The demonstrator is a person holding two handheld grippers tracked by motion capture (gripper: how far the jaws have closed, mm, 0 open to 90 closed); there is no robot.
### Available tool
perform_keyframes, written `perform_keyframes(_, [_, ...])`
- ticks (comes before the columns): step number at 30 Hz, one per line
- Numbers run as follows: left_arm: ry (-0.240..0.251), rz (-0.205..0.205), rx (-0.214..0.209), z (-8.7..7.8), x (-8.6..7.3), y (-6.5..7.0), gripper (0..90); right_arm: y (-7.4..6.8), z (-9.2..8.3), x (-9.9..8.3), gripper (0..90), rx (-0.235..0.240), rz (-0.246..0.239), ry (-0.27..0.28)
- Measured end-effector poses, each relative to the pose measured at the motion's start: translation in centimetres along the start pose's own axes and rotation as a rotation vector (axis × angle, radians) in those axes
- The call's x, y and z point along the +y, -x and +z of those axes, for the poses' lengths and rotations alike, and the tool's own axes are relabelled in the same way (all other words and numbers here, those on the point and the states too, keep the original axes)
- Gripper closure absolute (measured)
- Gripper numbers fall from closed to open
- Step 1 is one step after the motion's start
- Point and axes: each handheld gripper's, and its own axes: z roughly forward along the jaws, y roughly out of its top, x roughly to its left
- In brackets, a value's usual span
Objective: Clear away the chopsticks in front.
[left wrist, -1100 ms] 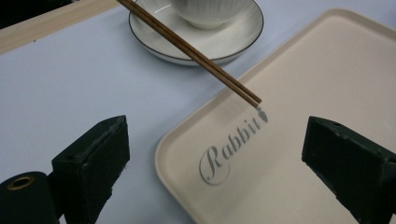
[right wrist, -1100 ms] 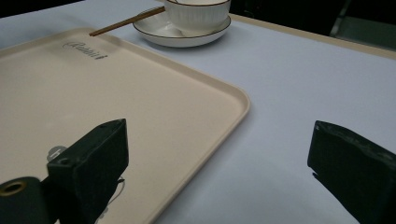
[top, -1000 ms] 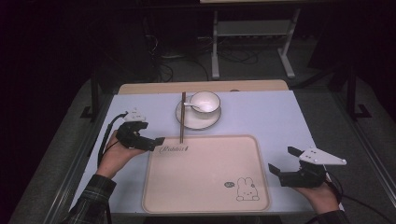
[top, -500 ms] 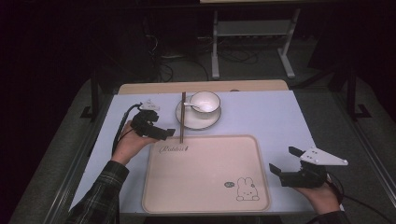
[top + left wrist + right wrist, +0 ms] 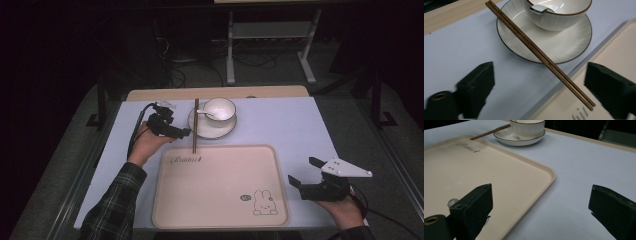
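Reaching in from the near left, a forearm in a plaid sleeve (image 5: 112, 207) carries the left gripper (image 5: 186, 132) up to the far left part of the table (image 5: 290, 125). It lies nearly level and points right, toward the chopsticks (image 5: 195, 125). Its jaws stand wide apart and have just been closing a little; in the left gripper view the near end of the chopsticks (image 5: 541, 56) lies between them, touched by neither. At the near right, the other hand holds the right gripper (image 5: 305, 172) low over the table, just beside the right edge of the tray (image 5: 220, 220). It points left and away, jaws wide apart with nothing between them.

The tray is the largest holder: a beige rectangle with rounded corners at the near middle of the table, bearing a rabbit drawing (image 5: 264, 202) near its right corner and some lettering at its far left. Nothing rests in it but the chopsticks' near tips, which lie over its far rim. Just beyond it sits a white plate (image 5: 200, 131), and on that a white bowl (image 5: 220, 111) with a white spoon (image 5: 209, 114) inside. The chopsticks lie together across the plate's left edge, running from far to near.
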Motion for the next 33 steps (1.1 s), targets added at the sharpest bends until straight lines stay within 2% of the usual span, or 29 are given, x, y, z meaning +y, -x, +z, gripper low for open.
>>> perform_keyframes(2, [-0.002, -0.019, 0.005, 0.8, 0.5, -0.3, 14.2, 0.0, 0.0, 0.0, 4.7, 0.001, -0.001, 0.0])
perform_keyframes(5, [-0.027, -0.019, 0.017, 1.9, 1.1, -0.4, 17.7, 0.0, 0.1, 0.0, 4.8, 0.001, -0.001, -0.001])
perform_keyframes(7, [-0.031, -0.022, 0.018, 2.3, 1.4, -0.4, 21.5, 0.0, 0.1, 0.0, 4.8, 0.001, -0.001, -0.001])
perform_keyframes(12, [-0.074, -0.042, 0.023, 4.6, 2.5, -0.3, 32.6, 0.0, 0.0, 0.0, 4.9, 0.0, 0.0, 0.0])
perform_keyframes(16, [-0.096, -0.044, 0.036, 6.0, 3.0, -0.1, 38.1, 0.1, -0.1, -0.1, 4.9, -0.001, 0.003, 0.003])
perform_keyframes(20, [-0.116, -0.056, 0.046, 7.1, 3.2, 0.0, 39.9, 0.2, -0.3, -0.1, 4.9, -0.001, 0.006, 0.006])
perform_keyframes(22, [-0.125, -0.046, 0.062, 7.5, 3.3, 0.1, 41.0, 0.3, -0.3, -0.2, 4.9, -0.001, 0.007, 0.007])
perform_keyframes(33, [-0.151, -0.055, 0.092, 9.2, 3.4, 0.1, 48.5, 0.3, -0.5, -0.2, 5.1, 0.0, 0.012, 0.013])
